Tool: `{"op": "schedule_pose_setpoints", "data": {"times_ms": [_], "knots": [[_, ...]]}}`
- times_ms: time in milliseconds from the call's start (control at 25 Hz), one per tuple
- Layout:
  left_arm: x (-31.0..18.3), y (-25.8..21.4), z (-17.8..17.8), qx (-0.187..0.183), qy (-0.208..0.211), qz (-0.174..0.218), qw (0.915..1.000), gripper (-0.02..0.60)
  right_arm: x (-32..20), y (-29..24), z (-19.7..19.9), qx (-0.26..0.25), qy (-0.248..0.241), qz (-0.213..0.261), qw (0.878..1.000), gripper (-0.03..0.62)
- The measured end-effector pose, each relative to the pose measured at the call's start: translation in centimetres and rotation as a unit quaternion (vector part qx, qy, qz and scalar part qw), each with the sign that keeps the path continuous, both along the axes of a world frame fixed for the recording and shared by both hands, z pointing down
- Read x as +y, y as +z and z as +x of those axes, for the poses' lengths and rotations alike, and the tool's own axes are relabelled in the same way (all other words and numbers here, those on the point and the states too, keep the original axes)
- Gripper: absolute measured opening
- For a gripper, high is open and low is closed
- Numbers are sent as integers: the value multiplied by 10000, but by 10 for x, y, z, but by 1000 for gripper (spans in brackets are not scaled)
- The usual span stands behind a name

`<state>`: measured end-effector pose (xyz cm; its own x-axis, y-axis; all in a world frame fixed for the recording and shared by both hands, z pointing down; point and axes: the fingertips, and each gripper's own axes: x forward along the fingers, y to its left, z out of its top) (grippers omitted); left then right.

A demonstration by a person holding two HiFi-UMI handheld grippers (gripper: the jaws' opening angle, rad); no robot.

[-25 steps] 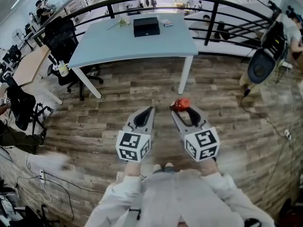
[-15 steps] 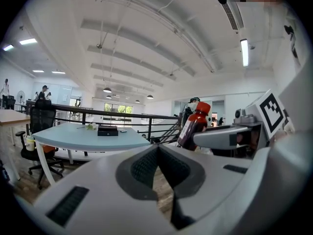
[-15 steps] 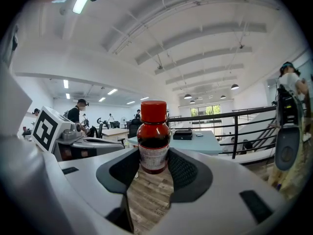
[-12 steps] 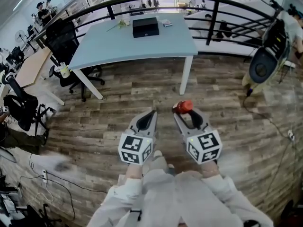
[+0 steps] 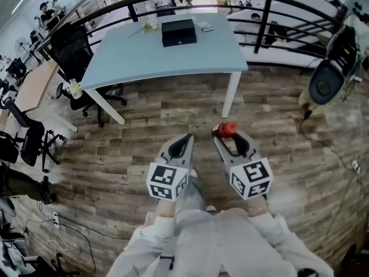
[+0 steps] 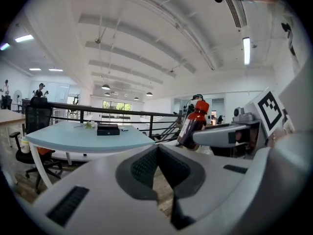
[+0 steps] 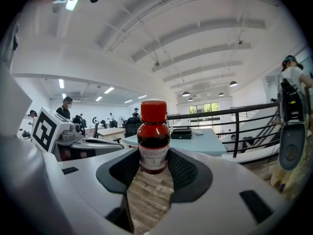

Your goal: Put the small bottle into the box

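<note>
Small bottle [image 7: 153,136]: dark glass, red cap, white label, upright. It is clamped between the pads of the right tool [image 5: 226,135], gripped at its lower body, with the cap and shoulders standing clear above the jaws. In the head view the small bottle [image 5: 226,129] hangs over the wood-plank floor [image 5: 144,126], well apart from the near edge of the tabletop [image 5: 173,59].

Left tool [image 5: 184,138]: jaws together at the tips, nothing between them. It is held just beside the right tool at about the same height, and both point toward the tabletop. From the left gripper view the bottle [image 6: 193,124] shows to the right, leaning slightly in that picture.

Box [image 5: 178,32]: black, rectangular, resting flat on the light blue tabletop near its far edge, roughly midway along it. Whether its lid is open or shut cannot be told. A small pale green item [image 5: 149,26] lies to its left and a small flat item [image 5: 203,27] to its right, both too small to identify and neither touching the box.

Black railing [image 5: 259,16] runs behind the far edge of the tabletop. Black office chairs [image 5: 72,45] stand off its left end. Pale sleeves [image 5: 253,235] show at the bottom of the head view, behind the marker cubes.
</note>
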<state>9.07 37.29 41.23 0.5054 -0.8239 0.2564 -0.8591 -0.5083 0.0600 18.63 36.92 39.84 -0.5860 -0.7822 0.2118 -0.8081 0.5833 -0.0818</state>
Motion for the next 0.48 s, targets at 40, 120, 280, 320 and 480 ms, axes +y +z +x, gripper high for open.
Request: {"op": "schedule_pose_setpoints", "data": {"times_ms": [40,120,280,320,480], "knots": [[-13,-1,-7,54,-17,16,10000,2,-12,-1,-5,10,5,20,10000,181],[-40,-7,-23,106,-55,75,9999,2,-38,-4,-16,26,26,71,10000,181],[-88,-18,-55,257,-124,199,9994,2,-82,-8,-38,128,87,174,9997,181],[-100,-20,-61,270,-119,207,9993,2,-93,-9,-42,135,127,171,9997,181],[-146,-26,-78,182,-13,195,9996,2,-136,-18,-57,191,222,173,9994,181]]}}
